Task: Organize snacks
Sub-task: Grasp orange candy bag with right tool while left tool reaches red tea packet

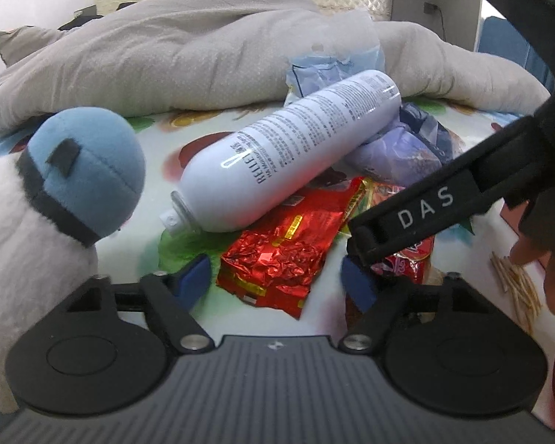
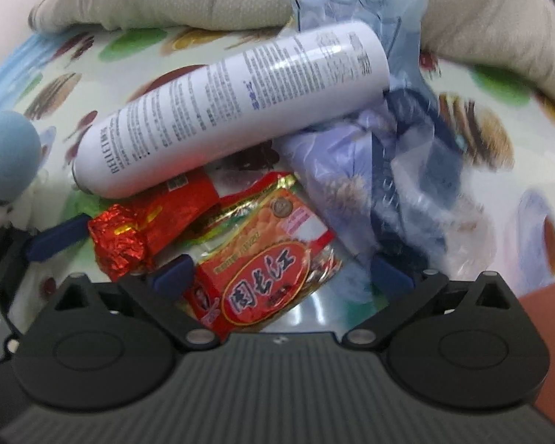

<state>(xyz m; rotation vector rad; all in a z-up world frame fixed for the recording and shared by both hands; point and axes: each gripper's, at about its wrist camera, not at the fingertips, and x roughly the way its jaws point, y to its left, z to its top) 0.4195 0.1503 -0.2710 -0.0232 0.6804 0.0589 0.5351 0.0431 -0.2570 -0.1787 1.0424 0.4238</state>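
While both my claws hang over a bed sheet printed with food pictures (image 1: 148,192), a pile of snacks lies ahead. My left claw (image 1: 273,281) stands open around a crinkled red foil packet (image 1: 277,259), pads not pressing it. My right claw (image 2: 281,273) gapes wide over an orange-red snack packet with Chinese lettering (image 2: 266,273), gripping nothing. A white spray can (image 1: 288,148) rests tilted across the red foil packet and a pale purple plastic bag (image 1: 399,148). A blue-and-white plush toy (image 1: 55,203) sits to the left, beige blanket (image 1: 166,55) behind.
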